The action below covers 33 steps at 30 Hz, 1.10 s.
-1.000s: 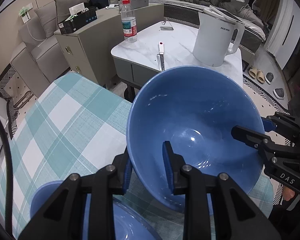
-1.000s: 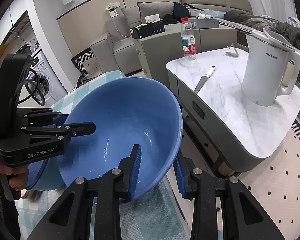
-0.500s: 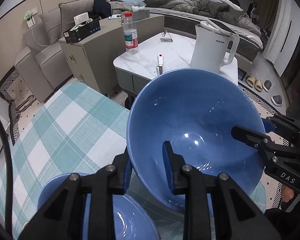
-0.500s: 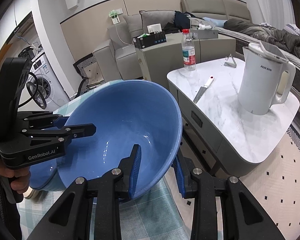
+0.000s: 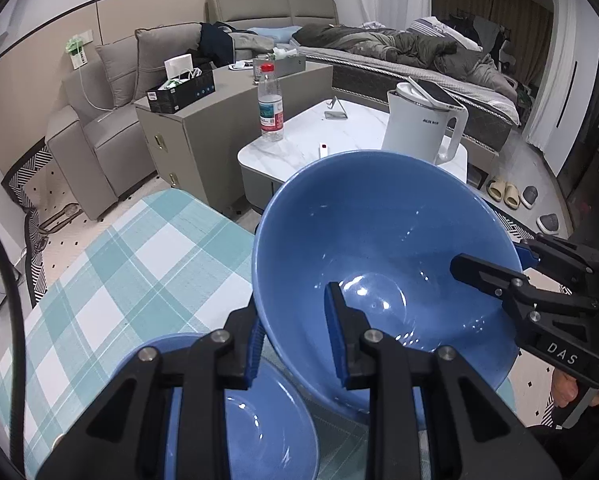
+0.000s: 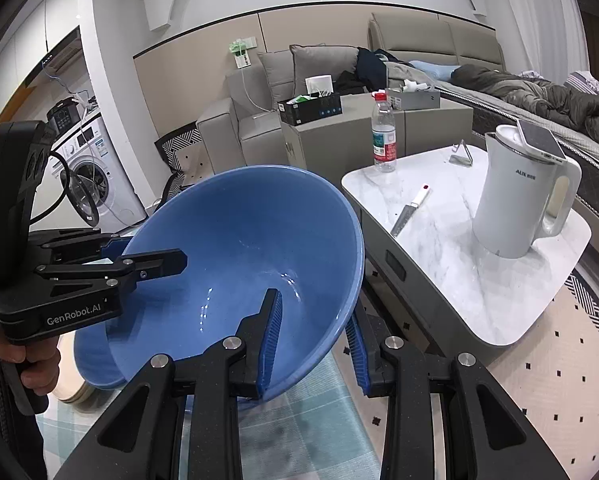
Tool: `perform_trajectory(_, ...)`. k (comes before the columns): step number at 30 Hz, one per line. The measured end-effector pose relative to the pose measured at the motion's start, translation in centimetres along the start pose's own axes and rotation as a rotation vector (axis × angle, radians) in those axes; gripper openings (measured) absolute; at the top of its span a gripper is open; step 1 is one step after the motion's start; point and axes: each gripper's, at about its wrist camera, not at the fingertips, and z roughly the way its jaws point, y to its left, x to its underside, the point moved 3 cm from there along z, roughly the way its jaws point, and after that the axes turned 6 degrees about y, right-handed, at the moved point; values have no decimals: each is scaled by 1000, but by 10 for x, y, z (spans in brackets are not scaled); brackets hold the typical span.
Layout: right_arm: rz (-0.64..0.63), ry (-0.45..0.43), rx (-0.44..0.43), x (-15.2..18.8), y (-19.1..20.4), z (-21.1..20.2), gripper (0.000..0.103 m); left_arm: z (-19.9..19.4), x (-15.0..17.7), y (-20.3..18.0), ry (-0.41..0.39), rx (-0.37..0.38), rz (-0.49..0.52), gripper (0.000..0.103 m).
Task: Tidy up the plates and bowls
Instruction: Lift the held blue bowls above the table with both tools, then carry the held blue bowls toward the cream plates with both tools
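A large blue bowl (image 5: pixel 379 248) is held in the air, tilted, by both grippers on opposite rims. My left gripper (image 5: pixel 295 336) is shut on its near rim, one finger inside, one outside. My right gripper (image 6: pixel 313 336) is shut on the opposite rim of the bowl (image 6: pixel 239 248); it also shows in the left wrist view (image 5: pixel 499 268). The left gripper also shows in the right wrist view (image 6: pixel 147 258). A second blue bowl (image 5: pixel 259 416) sits on the checked tablecloth (image 5: pixel 131 272) below the left gripper.
A white marble side table (image 6: pixel 459 248) stands beyond the cloth's edge with a white kettle (image 6: pixel 519 196), a water bottle (image 6: pixel 383 136) and a knife (image 6: pixel 409 212). A grey cabinet (image 5: pixel 203 132), sofa and bed lie behind. A washing machine (image 6: pixel 87 176) stands at left.
Both grippers have lifted the large bowl higher, still gripping its rims. The second bowl on the cloth has come further into the left wrist view.
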Motion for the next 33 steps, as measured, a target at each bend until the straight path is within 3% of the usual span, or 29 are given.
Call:
perform_trajectory(20,-104,-37,-53,-16,68,-14,32,-62,31,44,-110,-51,-109,27)
perform_trajectory(33,-175,-10,-97,-13,111,-4,32,-79,58,70,-131,-87,-178,27)
